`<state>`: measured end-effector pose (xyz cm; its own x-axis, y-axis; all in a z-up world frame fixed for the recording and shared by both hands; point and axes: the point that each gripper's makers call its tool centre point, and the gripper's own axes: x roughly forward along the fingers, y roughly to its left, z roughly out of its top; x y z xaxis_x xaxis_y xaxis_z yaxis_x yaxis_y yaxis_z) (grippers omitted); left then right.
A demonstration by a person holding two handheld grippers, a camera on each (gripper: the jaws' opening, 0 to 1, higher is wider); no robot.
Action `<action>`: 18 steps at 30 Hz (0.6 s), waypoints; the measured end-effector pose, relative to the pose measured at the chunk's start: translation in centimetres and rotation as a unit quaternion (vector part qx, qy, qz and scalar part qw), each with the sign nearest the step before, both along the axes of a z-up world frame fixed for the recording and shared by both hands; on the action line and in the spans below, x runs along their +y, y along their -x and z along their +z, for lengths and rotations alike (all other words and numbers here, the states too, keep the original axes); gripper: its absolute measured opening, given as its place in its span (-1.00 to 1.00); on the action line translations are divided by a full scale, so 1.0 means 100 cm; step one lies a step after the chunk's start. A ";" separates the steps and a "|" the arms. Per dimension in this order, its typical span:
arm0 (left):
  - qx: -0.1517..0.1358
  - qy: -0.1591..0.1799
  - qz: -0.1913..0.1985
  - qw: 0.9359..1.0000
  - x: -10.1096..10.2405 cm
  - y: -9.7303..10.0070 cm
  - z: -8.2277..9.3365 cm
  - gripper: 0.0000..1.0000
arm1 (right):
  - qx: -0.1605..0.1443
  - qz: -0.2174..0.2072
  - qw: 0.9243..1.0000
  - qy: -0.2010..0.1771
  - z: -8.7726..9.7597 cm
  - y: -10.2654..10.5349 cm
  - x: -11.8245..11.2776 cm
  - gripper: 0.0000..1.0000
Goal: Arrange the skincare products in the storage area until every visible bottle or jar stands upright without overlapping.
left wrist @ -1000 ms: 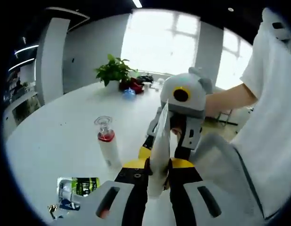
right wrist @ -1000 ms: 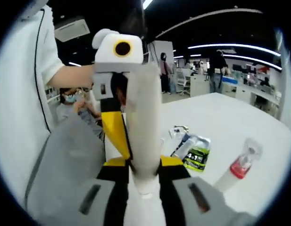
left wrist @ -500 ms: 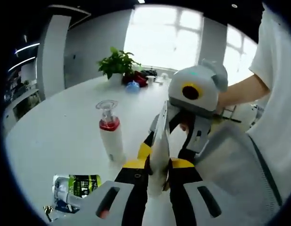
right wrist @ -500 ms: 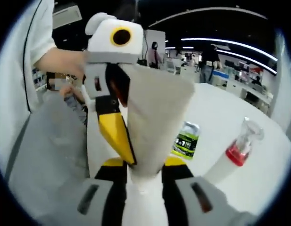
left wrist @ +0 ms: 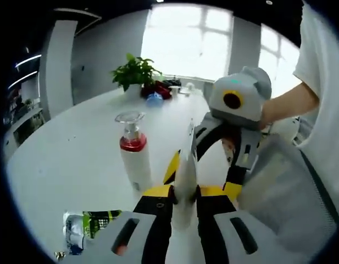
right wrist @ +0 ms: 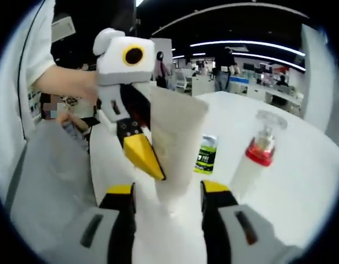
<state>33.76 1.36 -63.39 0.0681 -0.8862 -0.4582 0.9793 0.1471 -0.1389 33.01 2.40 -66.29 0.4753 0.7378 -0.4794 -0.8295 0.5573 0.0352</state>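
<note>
A flat white squeeze tube (left wrist: 185, 165) is pinched in my left gripper (left wrist: 184, 193), which is shut on it above the white table (left wrist: 76, 154). In the right gripper view the same tube (right wrist: 177, 129) stands wide-end up between the spread jaws of my right gripper (right wrist: 168, 191), which is open. The left gripper (right wrist: 143, 158) reaches in there from the left, clamped on the tube. My right gripper (left wrist: 205, 176) faces me in the left gripper view. A white pump bottle (left wrist: 134, 159) (right wrist: 256, 159) with a red collar and clear cap stands upright on the table.
A green and black sachet (left wrist: 95, 224) (right wrist: 205, 155) lies flat on the table near the bottle. A potted plant (left wrist: 134, 74) and small items sit at the table's far edge. A person's white sleeve (left wrist: 323, 82) is close on the right. People stand in the background office.
The right gripper's jaws have spread and let go of the tube, which stays in the left gripper. Both views have shifted, bringing the pump bottle closer.
</note>
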 end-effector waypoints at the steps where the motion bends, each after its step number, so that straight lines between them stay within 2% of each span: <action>1: -0.001 0.002 0.000 1.000 -0.001 -0.002 0.000 -0.75 | 0.002 -0.007 1.000 -0.001 -0.001 -0.001 -0.003 0.02; 8: -0.009 0.008 0.005 1.000 -0.002 -0.017 0.000 -0.74 | 0.012 -0.059 0.998 -0.011 -0.003 -0.004 -0.026 0.21; 18: -0.027 0.006 0.012 1.000 -0.005 -0.048 0.002 -0.74 | 0.011 -0.114 0.993 -0.018 -0.001 -0.006 -0.052 0.35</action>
